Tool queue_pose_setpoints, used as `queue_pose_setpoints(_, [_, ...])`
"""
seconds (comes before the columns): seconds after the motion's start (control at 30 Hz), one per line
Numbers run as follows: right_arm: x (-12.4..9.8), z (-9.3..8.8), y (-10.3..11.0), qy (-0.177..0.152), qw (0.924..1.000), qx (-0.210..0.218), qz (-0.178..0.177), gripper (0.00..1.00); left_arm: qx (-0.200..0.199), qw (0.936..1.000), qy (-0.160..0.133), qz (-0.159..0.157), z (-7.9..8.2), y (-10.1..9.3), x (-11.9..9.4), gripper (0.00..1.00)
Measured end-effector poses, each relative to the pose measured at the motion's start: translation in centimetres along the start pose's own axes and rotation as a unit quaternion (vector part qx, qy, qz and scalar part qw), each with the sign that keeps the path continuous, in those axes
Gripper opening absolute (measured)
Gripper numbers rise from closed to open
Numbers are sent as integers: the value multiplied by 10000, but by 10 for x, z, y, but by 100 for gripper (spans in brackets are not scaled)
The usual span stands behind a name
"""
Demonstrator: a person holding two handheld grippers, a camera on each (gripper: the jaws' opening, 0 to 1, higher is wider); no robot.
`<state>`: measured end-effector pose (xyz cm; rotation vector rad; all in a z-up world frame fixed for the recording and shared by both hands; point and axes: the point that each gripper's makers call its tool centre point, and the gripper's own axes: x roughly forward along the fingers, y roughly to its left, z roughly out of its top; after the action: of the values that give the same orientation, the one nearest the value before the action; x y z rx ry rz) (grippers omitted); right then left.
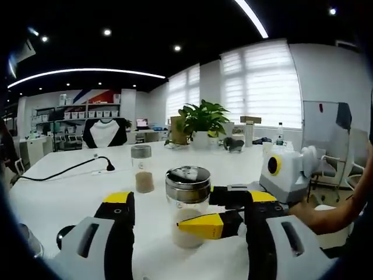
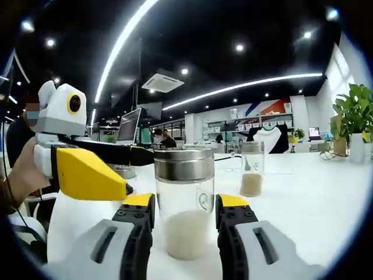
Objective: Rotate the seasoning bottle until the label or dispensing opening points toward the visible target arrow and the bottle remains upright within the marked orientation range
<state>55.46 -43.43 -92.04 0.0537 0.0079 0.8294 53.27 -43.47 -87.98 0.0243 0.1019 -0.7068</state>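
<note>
Clear glass with a steel shaker lid: the seasoning bottle (image 2: 185, 201) is standing upright on the white table (image 2: 315, 198), near the edge closest to the person, holding a shallow layer of pale granules. The right hand-held gripper (image 2: 185, 219) is bracketing it, jaws spread to either side of the glass at the lower body; whether the pads are touching, I cannot tell. The left hand-held gripper (image 1: 187, 213) is also standing spread, with the bottle (image 1: 187, 207) between its jaws. Judged handling: light, rigid, smooth and probably slippery, breakable if tipped; taking hold low on the glass wall, below the lid, looks best for turning it upright. The left gripper view is showing the lid's top, a black cable (image 1: 70, 169) and a potted plant (image 1: 201, 123) toward the far edge; the right gripper view is showing a faint round mark on the glass. A second jar (image 2: 252, 168) is standing behind. No target arrow is discernible.
</note>
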Motion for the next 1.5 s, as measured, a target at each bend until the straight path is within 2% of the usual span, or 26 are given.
queue_pose_setpoints(0.1, [1, -8, -1, 128, 9998, 178, -15, 42, -1, 10000, 14, -10, -1, -1, 1, 81])
queue_pose_setpoints(0.23, [0, -14, 3, 236, 9995, 180, 58, 45, -23, 10000, 89, -34, -5, 1, 6, 81])
queue_pose_setpoints(0.33, [-1, -17, 2, 328, 9993, 193, -3, 56, -37, 9999, 114, -68, -7, 1, 8, 82])
queue_pose_setpoints(0.47, [-3, -16, -5, 332, 9989, 218, -238, 77, -20, 9999, 118, -120, -6, 0, 11, 82])
queue_pose_setpoints(0.53, [-4, -16, -7, 338, 9989, 192, -253, 81, 5, 9998, 126, -130, -6, 0, 12, 83])
queue_pose_setpoints(0.77, [-9, -18, -7, 401, 9985, 275, -260, 82, 17, 9998, 162, -120, -8, 2, 20, 83])
queue_pose_setpoints(0.9, [-12, -20, -6, 425, 9985, 191, -270, 81, 64, 9998, 130, -99, -8, 3, 23, 77])
queue_pose_setpoints(1.07, [-17, -20, -8, 435, 9981, 289, -317, 80, 58, 9999, 82, -107, -8, 4, 33, 76])
queue_pose_setpoints(1.33, [-19, -19, -9, 442, 9979, 310, -353, 78, 79, 9999, 74, -114, -11, 8, 41, 64])
queue_pose_setpoints(1.43, [-19, -19, -9, 446, 9979, 322, -345, 77, 151, 9998, 108, -45, -14, 10, 43, 63])
queue_pose_setpoints(1.5, [-19, -18, -9, 443, 9979, 310, -345, 77, 206, 9997, 51, -123, -13, 8, 43, 56])
